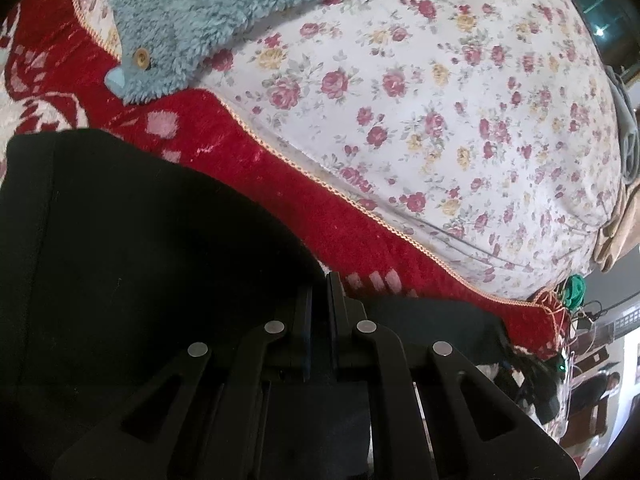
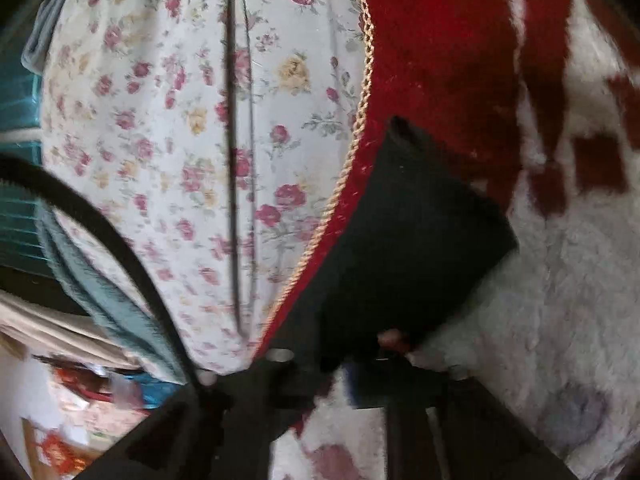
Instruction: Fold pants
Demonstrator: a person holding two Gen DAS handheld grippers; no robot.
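The black pants [image 1: 132,240] lie on a red and white blanket [image 1: 340,224], filling the lower left of the left wrist view. My left gripper [image 1: 320,304] has its jaws nearly together over the pants' edge, with black cloth on both sides of them. In the right wrist view the pants [image 2: 404,240] show as a dark slab on the blanket [image 2: 448,60]. My right gripper [image 2: 360,364] is blurred at the bottom, pressed against the cloth's near edge; its jaw state is unclear.
A floral sheet [image 1: 440,100] covers the bed beyond the blanket. A fluffy teal garment with wooden buttons [image 1: 192,20] lies at the top left. A tan cloth [image 1: 616,224] hangs at the right bed edge. A black cable [image 2: 120,248] crosses the right wrist view.
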